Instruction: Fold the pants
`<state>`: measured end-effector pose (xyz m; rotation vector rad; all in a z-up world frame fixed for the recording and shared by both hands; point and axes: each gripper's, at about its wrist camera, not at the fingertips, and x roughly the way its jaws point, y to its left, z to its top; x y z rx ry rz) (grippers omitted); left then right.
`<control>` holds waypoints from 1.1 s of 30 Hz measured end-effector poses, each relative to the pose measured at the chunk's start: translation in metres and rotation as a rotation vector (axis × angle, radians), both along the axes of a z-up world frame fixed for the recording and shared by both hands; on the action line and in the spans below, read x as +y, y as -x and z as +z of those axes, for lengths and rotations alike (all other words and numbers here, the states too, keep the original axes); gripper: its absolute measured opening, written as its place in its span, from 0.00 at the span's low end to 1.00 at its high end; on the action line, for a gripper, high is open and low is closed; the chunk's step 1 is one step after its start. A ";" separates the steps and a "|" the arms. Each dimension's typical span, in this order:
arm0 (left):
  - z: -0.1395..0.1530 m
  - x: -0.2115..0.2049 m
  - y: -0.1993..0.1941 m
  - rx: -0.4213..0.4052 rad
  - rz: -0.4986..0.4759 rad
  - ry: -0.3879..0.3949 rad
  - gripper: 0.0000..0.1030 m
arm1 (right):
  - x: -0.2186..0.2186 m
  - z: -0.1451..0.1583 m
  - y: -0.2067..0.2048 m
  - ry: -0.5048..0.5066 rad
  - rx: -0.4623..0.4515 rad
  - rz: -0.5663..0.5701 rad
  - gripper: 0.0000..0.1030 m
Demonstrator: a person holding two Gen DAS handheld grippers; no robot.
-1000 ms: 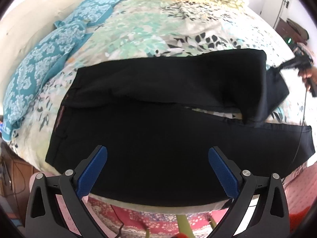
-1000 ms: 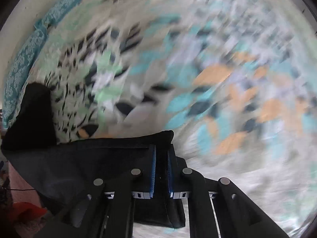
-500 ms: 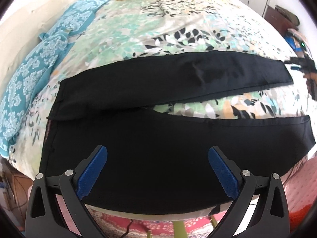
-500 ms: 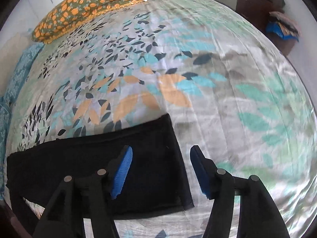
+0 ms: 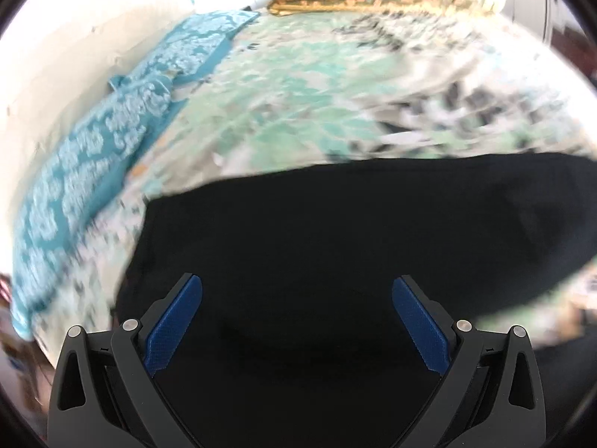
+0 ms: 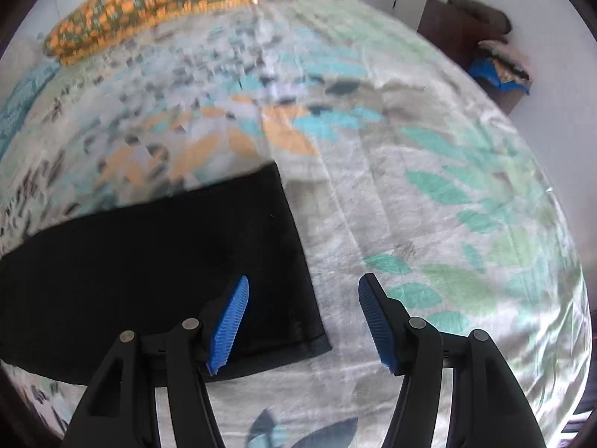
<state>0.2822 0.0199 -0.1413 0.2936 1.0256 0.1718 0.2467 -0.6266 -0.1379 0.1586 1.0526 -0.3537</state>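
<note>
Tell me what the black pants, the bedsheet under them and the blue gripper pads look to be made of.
Black pants: matte woven fabric, probably a cotton blend; it lies flat with a stitched hem at the leg end. Bedsheet: thin printed cloth with a slight sheen, possibly polyester or satin cotton, finely creased. Blue pads on the right gripper: ribbed and moulded, likely plastic or rubber. Left gripper pads look finely textured.

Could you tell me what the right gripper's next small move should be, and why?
Probably lower the right gripper a little to its left and close on the hem corner of the black fabric pants. Both it and the left gripper are open and hold nothing, and the pant leg lies flat on the floral leaf-print bedsheet, its end edge between the fingers.
</note>
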 end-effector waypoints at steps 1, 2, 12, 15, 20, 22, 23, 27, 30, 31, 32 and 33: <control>-0.018 0.006 -0.013 0.022 0.014 -0.071 0.99 | 0.014 0.009 0.005 -0.012 -0.032 0.036 0.64; -0.035 0.014 -0.021 0.050 0.044 -0.139 0.99 | 0.026 0.015 0.009 -0.017 -0.046 0.063 0.67; -0.035 0.140 -0.036 0.073 0.410 -0.044 1.00 | 0.232 0.008 -0.011 -0.236 -0.053 0.429 0.78; -0.036 0.153 -0.023 0.081 0.376 -0.092 1.00 | 0.295 -0.017 -0.025 -0.276 -0.024 0.508 0.78; -0.047 0.182 -0.009 0.115 0.419 0.006 1.00 | 0.341 -0.061 -0.044 -0.209 0.050 0.495 0.91; -0.038 0.191 0.000 0.106 0.458 0.037 0.99 | 0.345 -0.056 -0.043 -0.197 0.093 0.461 0.92; -0.032 0.190 0.007 0.093 0.455 0.049 0.99 | 0.345 -0.048 -0.038 -0.218 0.078 0.449 0.92; -0.020 0.151 0.047 0.077 0.322 0.097 0.99 | 0.346 -0.018 0.015 -0.237 0.005 0.467 0.92; -0.027 0.104 0.078 0.103 0.188 0.141 0.99 | 0.323 -0.016 0.062 -0.249 0.000 0.431 0.92; -0.034 0.085 0.088 0.123 0.144 0.153 0.99 | 0.308 -0.019 0.076 -0.249 0.006 0.392 0.92; -0.040 0.069 0.095 0.143 0.109 0.159 0.99 | 0.288 -0.023 0.095 -0.244 0.018 0.328 0.92; -0.049 0.053 0.102 0.163 0.073 0.157 0.99 | 0.266 -0.028 0.107 -0.238 0.032 0.270 0.92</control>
